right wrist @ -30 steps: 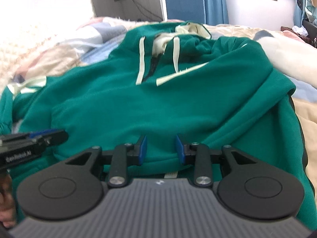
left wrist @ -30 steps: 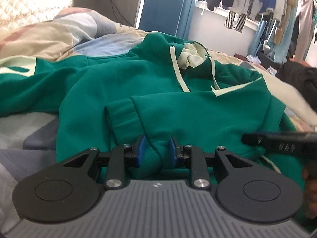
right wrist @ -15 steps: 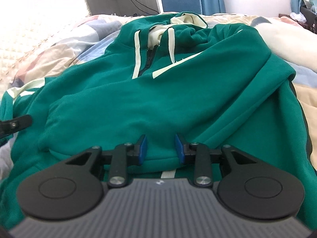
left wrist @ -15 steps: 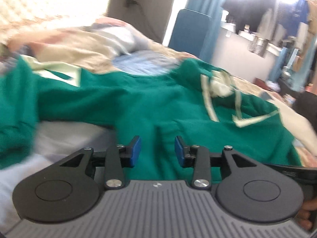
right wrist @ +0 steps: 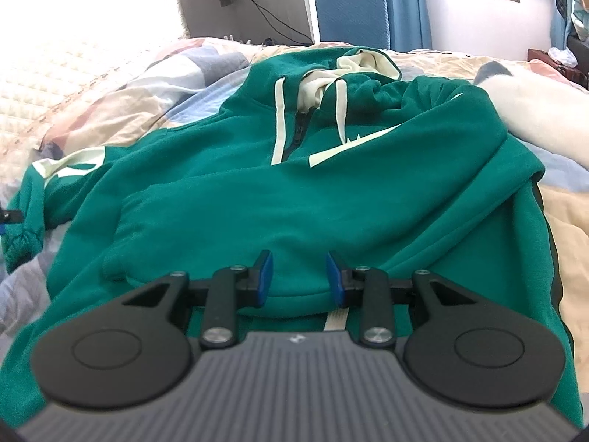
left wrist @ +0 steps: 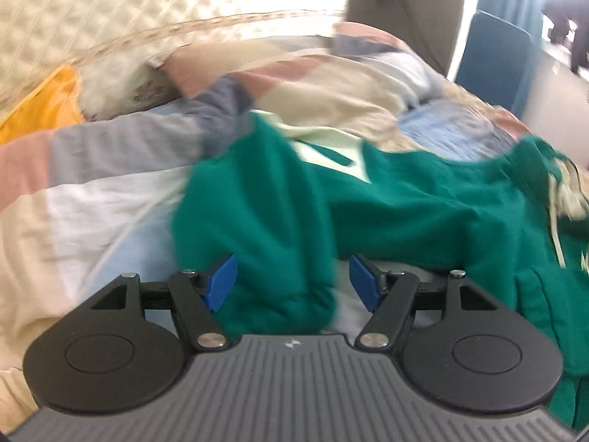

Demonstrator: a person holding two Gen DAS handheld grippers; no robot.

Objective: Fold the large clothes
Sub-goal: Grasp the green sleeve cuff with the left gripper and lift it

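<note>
**foldfan:** While the left gripper (left wrist: 291, 281) has its jaws opening wide, the sleeve (left wrist: 272, 228) of the green hoodie (right wrist: 294, 191) sits between the blue pads (left wrist: 221, 281) without either one pressing on it. So nothing's held there. My worry: that shot is smeared, so I'm only fairly sure the cuff end is bunched right at the jaw mouth. If it closes on that lump, it grabs several layers and the sleeve folds over crooked.

**tidyowl:** Agreed. Right gripper (right wrist: 296, 278) looks narrower, jaws only partly apart, with the folded edge of the hoodie body between them. Whether the pads actually pinch the fabric, I can't tell from that angle. If it's loose, any tug from the left side drags the whole hoodie across the patchwork quilt (left wrist: 110, 191) and undoes the fold.

**foldfan:** Further back, the cream drawstrings (right wrist: 278, 121) lie loose near the hood (right wrist: 364, 64). They could get trapped inside the next fold, making a ridge.

**tidyowl:** And the soft quilt wrinkles underneath, so creases transfer.
</note>
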